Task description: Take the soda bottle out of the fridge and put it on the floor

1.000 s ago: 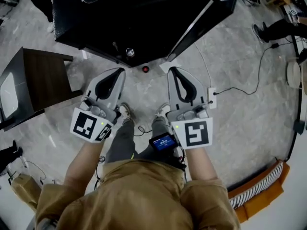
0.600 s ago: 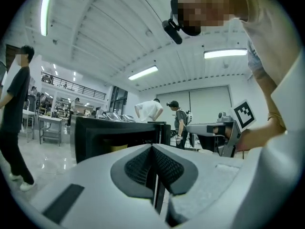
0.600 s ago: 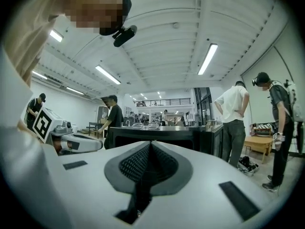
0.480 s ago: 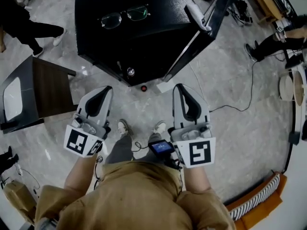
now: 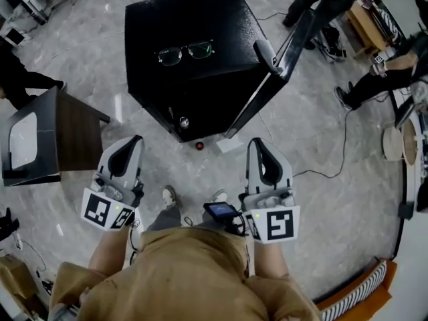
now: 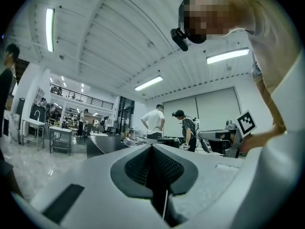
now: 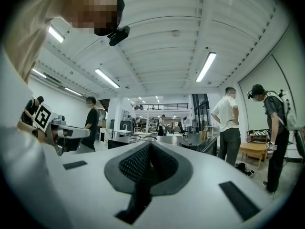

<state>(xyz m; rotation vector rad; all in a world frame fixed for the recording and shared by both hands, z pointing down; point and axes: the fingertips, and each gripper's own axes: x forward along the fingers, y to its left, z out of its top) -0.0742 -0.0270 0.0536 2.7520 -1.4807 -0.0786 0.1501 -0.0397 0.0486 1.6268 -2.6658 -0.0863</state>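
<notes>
1. Seemingly the soda bottle (image 5: 199,145) stands on the floor (image 5: 321,219), at 6 o'clock from the black fridge (image 5: 194,19): only a tiny red dot shows, too small to be sure.
2. The fridge's inside is hidden; its door (image 5: 269,79) hangs open at 3 o'clock.
3. Left gripper (image 5: 131,143) and right gripper (image 5: 258,144): jaws closed together, empty.

Eyeglasses (image 5: 185,51) centre-top, dark side table (image 5: 70,136) at L, bystander's legs (image 5: 319,0) top R
</notes>
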